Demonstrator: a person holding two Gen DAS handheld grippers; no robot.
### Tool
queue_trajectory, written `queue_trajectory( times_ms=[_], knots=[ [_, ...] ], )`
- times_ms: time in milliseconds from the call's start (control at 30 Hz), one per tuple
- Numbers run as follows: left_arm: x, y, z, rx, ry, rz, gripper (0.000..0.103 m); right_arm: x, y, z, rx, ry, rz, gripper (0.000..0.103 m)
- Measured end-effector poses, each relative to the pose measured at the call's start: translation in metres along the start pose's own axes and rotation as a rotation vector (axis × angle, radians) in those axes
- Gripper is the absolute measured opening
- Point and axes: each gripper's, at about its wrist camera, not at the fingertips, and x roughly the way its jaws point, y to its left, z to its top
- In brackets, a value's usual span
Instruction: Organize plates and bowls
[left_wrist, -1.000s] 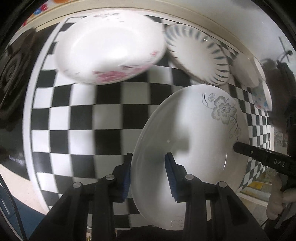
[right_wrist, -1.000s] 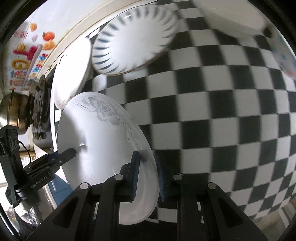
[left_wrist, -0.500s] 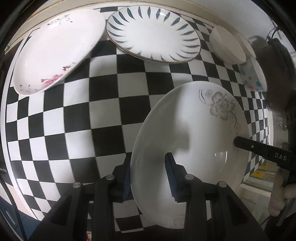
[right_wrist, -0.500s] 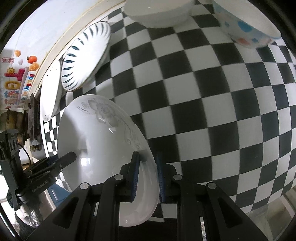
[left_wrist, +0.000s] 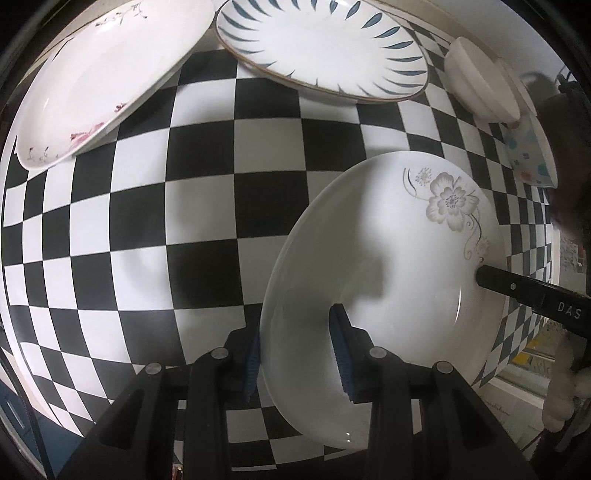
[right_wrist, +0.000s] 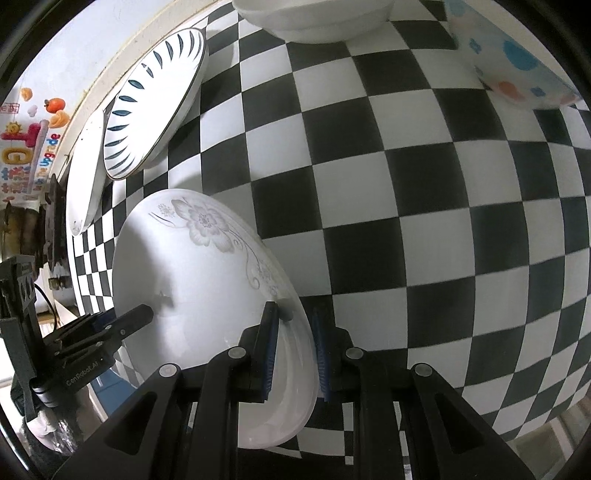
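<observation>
I've got both grippers, left (left_wrist: 295, 349) and right (right_wrist: 293, 350), clamped on opposite rims of the flowered plate (left_wrist: 391, 258) above the checkered bench (left_wrist: 199, 206), so I'd move them level and together.

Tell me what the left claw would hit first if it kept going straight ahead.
Probably the black-and-white checkered tabletop; farther along sits the round white plate with blue leaf strokes, though depth is unclear.
</observation>
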Motion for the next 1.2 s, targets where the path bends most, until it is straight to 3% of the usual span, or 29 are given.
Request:
queue_trajectory(
  times_ms=[233,367,467,533,667,767,867,1000,1200],
  knots=[
    [-0.002,0.002,-0.001,-0.069,0.003,0.037,0.032,0.007,0.009,0.004,-0.015,0.041,-0.009,0.026],
    [-0.037,0.010,-0.016,-0.132,-0.072,0.067,0.032,-0.003,0.011,-0.002,-0.039,0.050,-0.047,0.044],
    [-0.074,0.013,-0.030,-0.158,-0.162,0.099,0.033,-0.028,0.015,-0.013,-0.066,-0.005,-0.018,0.048],
    [-0.100,0.018,-0.038,-0.181,-0.229,0.117,0.033,-0.053,0.024,-0.020,-0.107,-0.089,0.033,0.056],
    [-0.142,0.040,-0.041,-0.258,-0.339,0.115,0.033,-0.096,0.057,-0.022,-0.217,-0.248,0.210,0.086],
    [-0.156,0.067,-0.030,-0.321,-0.378,0.102,0.035,-0.099,0.093,-0.006,-0.298,-0.184,0.254,0.089],
    [-0.155,0.098,-0.018,-0.390,-0.381,0.075,0.035,-0.086,0.128,0.022,-0.327,-0.062,0.263,0.089],
    [-0.143,0.146,0.002,-0.483,-0.366,0.032,0.035,-0.065,0.176,0.067,-0.375,-0.006,0.113,0.088],
    [-0.098,0.214,0.040,-0.587,-0.277,-0.060,0.035,-0.022,0.261,0.137,-0.494,0.018,0.075,0.086]
  ],
)
